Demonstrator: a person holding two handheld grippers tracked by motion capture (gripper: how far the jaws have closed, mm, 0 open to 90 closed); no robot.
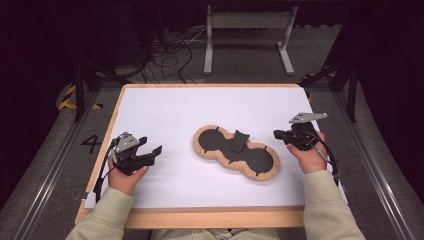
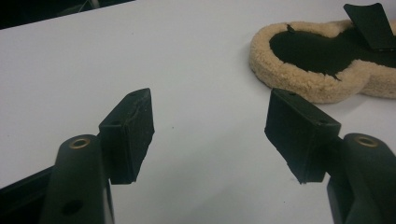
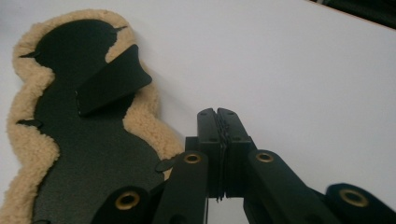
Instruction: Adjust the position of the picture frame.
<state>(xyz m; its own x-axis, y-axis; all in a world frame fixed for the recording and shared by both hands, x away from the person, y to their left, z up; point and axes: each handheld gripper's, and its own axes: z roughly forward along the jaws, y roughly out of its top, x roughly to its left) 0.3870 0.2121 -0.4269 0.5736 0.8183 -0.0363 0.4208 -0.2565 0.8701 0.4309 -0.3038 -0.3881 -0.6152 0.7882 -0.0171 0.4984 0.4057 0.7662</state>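
Left gripper (image 1: 150,151) is hovering low over the left of the white table (image 1: 165,107), jaws spread wide, gripping nothing. Right gripper (image 1: 278,134) is sitting just beside the right end of the one fleece-edged black pad (image 1: 255,160), jaws pressed together, empty. One black flap (image 1: 239,141) is lying across the pad's middle.

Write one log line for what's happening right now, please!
left gripper: jaws open, empty | right gripper: jaws shut, empty, beside fleece pad | pad: flat on table
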